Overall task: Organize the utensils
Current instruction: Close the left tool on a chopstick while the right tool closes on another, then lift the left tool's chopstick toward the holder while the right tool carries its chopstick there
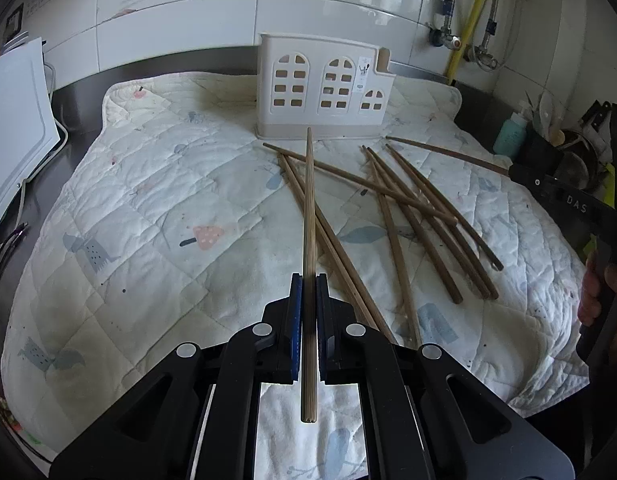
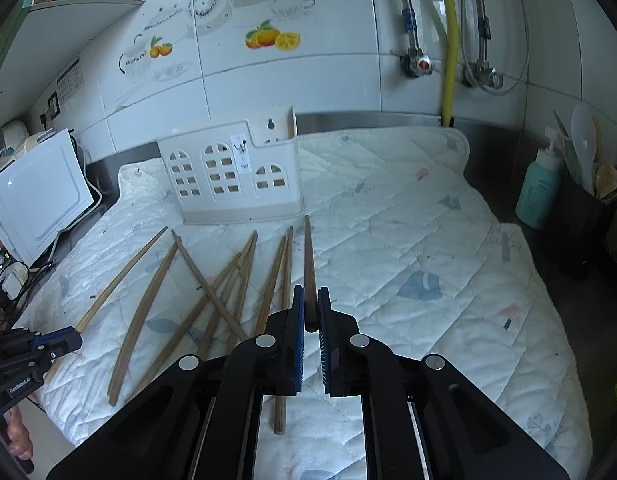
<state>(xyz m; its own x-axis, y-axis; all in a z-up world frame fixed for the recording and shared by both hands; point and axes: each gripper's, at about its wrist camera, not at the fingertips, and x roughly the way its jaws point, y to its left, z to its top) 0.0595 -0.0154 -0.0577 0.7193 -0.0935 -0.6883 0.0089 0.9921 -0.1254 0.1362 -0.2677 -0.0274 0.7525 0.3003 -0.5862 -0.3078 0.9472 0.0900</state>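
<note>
Left gripper (image 1: pixel 309 280): clenched on a pale chopstick (image 1: pixel 309 216).
Right gripper (image 2: pixel 310 300): clamps a dark chopstick (image 2: pixel 309 264).
Advice: tip both upright over the holder (image 2: pixel 228 172).

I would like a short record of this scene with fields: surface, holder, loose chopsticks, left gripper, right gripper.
surface: quilted white mat on a dark counter
holder: white utensil holder with window-shaped cut-outs, upright at the far side of the mat; inside not visible
loose chopsticks: several brown chopsticks lying crossed on the mat in front of the holder
left gripper: shut on a light chopstick, tip pointing toward the holder
right gripper: shut on a dark chopstick near its thick end, tip toward the holder
</note>
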